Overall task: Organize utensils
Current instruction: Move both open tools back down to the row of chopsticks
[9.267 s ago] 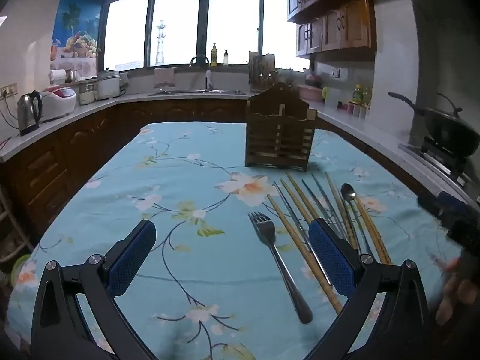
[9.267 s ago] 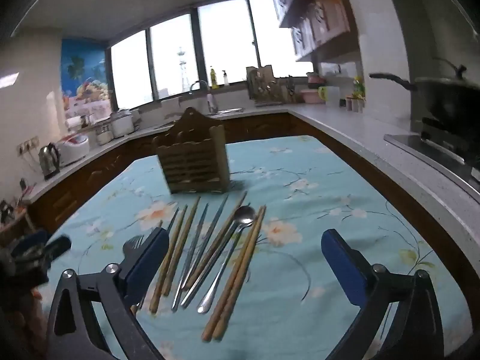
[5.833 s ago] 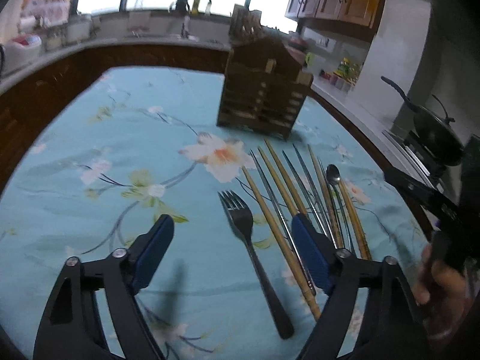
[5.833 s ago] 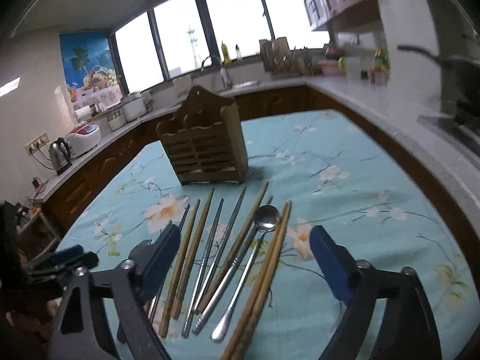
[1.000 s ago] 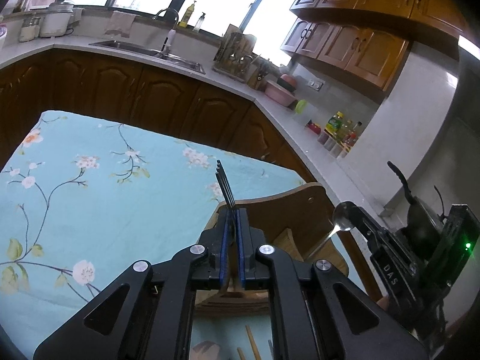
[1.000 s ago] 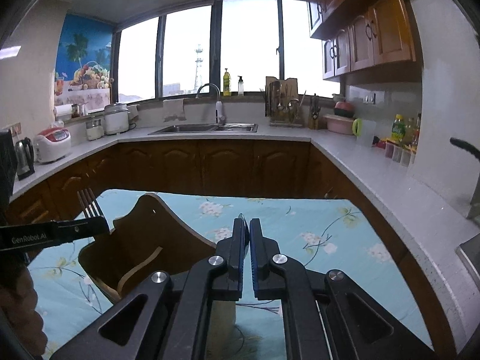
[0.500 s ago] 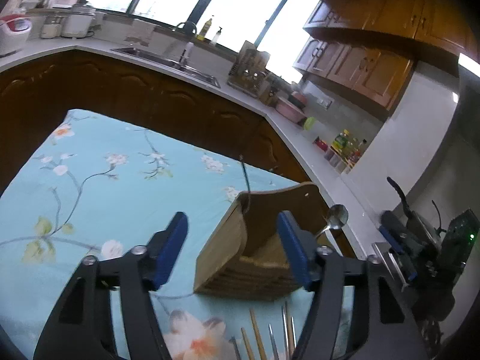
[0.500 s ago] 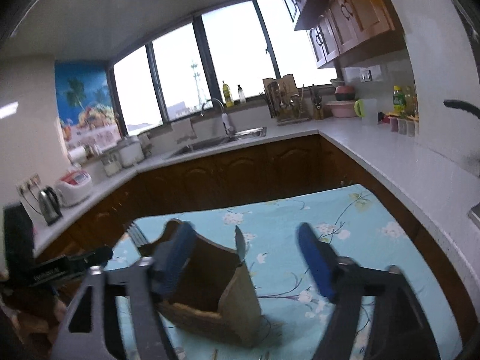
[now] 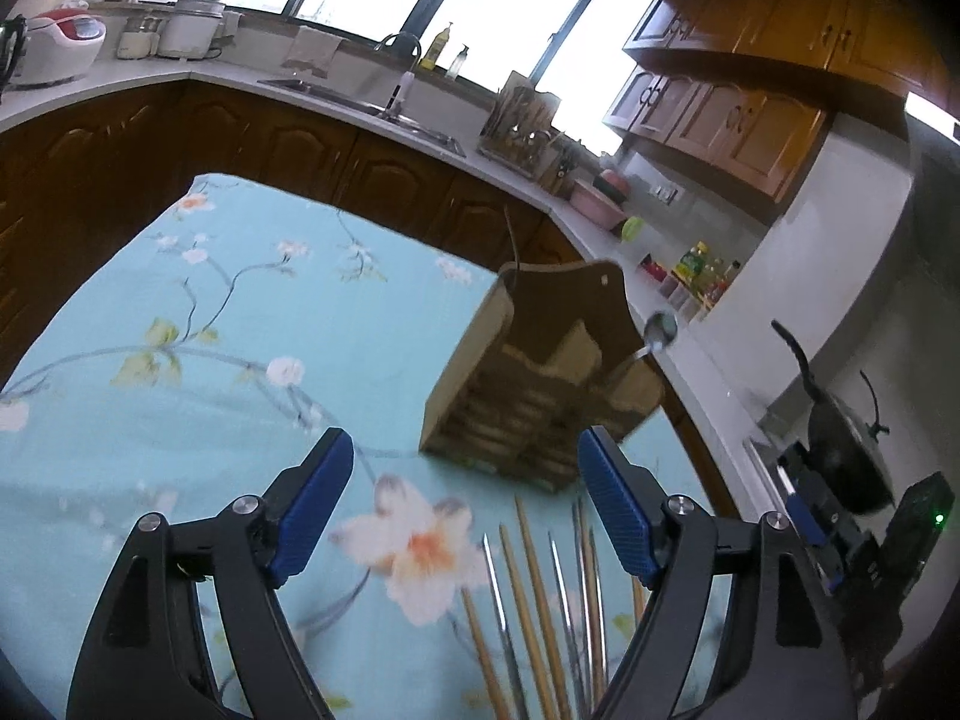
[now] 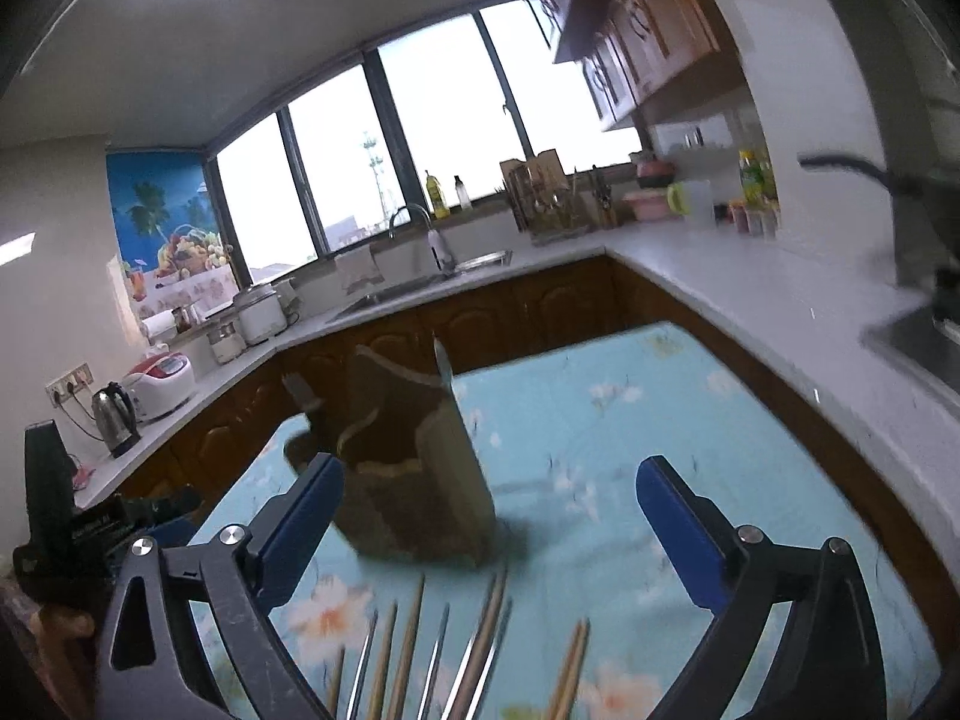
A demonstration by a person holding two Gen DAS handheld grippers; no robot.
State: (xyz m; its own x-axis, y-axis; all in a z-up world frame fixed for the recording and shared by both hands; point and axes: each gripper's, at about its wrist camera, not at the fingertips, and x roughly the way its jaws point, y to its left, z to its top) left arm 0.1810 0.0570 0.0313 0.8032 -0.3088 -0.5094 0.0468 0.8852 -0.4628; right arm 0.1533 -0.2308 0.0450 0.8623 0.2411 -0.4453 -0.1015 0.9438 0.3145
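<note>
The wooden utensil holder (image 9: 540,372) (image 10: 414,480) stands upright on the flowered tablecloth (image 9: 240,372). A fork (image 9: 511,240) (image 10: 300,390) sticks up from its left end and a spoon (image 9: 660,327) (image 10: 442,366) from its right end. Several wooden and metal chopsticks (image 9: 534,594) (image 10: 414,630) lie on the cloth in front of it. My left gripper (image 9: 463,450) and my right gripper (image 10: 489,474) hover short of the holder, jaws opening, with nothing between the blue pads.
A dark wok (image 9: 846,450) sits on the stove at the right, beyond the table edge. Wooden cabinets and a white counter (image 10: 750,276) ring the table. A kettle (image 10: 114,414) and a rice cooker (image 10: 162,378) stand on the left counter.
A second ago the left gripper was shut on the fork and the right on the spoon, above the holder. Both have let go, opened wide and drawn back; fork and spoon stay in the holder.
</note>
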